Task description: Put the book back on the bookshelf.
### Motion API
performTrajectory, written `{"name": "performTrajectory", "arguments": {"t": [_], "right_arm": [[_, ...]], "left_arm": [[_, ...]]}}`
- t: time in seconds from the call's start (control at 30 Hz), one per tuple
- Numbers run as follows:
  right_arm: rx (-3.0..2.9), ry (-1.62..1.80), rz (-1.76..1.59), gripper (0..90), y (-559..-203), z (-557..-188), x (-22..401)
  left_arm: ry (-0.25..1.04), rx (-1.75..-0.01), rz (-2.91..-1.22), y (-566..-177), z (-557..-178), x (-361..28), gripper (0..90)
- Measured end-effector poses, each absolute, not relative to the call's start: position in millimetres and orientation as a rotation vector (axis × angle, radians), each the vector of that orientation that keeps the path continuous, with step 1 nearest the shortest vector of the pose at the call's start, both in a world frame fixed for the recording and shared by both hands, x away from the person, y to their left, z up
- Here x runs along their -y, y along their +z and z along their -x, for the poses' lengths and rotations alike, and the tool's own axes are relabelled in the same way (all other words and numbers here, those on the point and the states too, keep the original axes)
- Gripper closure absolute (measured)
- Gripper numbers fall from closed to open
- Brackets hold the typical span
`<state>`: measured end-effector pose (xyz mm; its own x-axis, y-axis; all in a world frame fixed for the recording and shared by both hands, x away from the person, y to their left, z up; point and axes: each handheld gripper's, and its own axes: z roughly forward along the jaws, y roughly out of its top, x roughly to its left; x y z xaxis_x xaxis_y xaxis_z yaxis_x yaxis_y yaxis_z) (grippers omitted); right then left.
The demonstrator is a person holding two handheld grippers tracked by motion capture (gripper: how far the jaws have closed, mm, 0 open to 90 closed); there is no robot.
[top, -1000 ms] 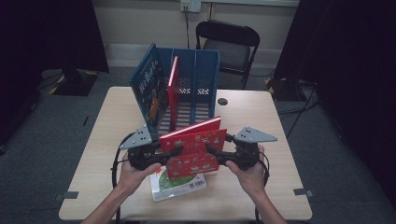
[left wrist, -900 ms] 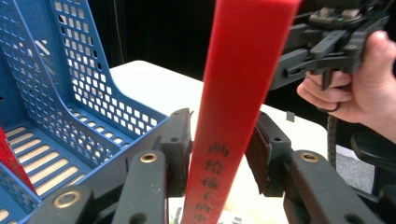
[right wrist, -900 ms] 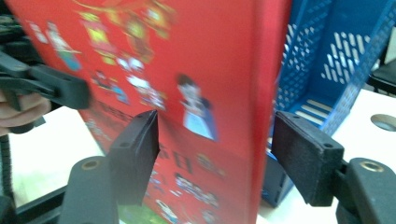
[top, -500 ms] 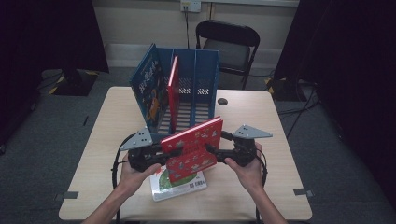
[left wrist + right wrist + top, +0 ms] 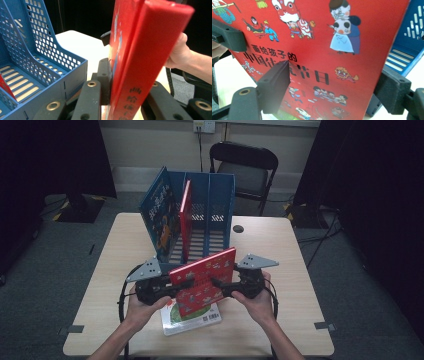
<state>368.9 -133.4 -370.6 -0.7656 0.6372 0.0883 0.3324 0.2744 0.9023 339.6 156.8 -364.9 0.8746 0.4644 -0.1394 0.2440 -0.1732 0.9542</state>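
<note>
A red picture book (image 5: pixel 202 280) is held up off the table (image 5: pixel 265 240), tilted with its right end higher. My left gripper (image 5: pixel 182 284) is shut on its spine end; in the left gripper view the spine (image 5: pixel 140 50) sits between the two jaws of this gripper (image 5: pixel 127 77). My right gripper (image 5: pixel 216 282) holds the other end. In the right gripper view one jaw of it (image 5: pixel 337 82) lies on the front cover (image 5: pixel 324 62) and the other stands behind the book's edge.
A blue file rack (image 5: pixel 220 195) stands at the back of the table, with a red book (image 5: pixel 186 215) upright in it and a blue book (image 5: pixel 159 217) leaning at its left. A white and green book (image 5: pixel 192 320) lies flat under the held one. A black chair (image 5: pixel 245 170) stands behind.
The red book has shifted only slightly between the two grippers. Both hands stay in about the same place.
</note>
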Motion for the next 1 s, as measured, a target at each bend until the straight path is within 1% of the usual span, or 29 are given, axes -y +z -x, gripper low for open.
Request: {"name": "performTrajectory", "arguments": {"t": [0.23, 0.53, 0.6, 0.67, 0.73, 0.9, 1.0], "right_arm": [[-2.247, 1.45, -0.868, 13.7, -372.6, -361.7, 123.1], [-2.257, 1.47, -0.857, 13.0, -373.1, -358.6, 121.6], [-2.252, 1.473, -0.861, 13.6, -373.3, -359.5, 121.3], [-2.251, 1.48, -0.861, 14.6, -373.3, -360.6, 121.9], [-2.251, 1.48, -0.863, 15.6, -372.7, -361.4, 122.5], [-2.252, 1.48, -0.866, 15.6, -372.3, -361.8, 122.4], [-2.25, 1.481, -0.867, 16.0, -372.2, -362.0, 122.7]], "left_arm": [[0.206, -0.538, -1.772, -363.3, -334.6, -157.4, 75.3], [0.204, -0.533, -1.774, -359.7, -333.0, -153.9, 72.8], [0.195, -0.53, -1.761, -357.5, -333.3, -155.7, 70.2], [0.18, -0.537, -1.768, -352.0, -333.1, -158.3, 65.8], [0.201, -0.532, -1.752, -347.0, -331.4, -162.1, 64.2], [0.209, -0.535, -1.734, -338.4, -328.6, -165.8, 56.7], [0.229, -0.545, -1.713, -332.2, -326.2, -167.9, 50.4]]}}
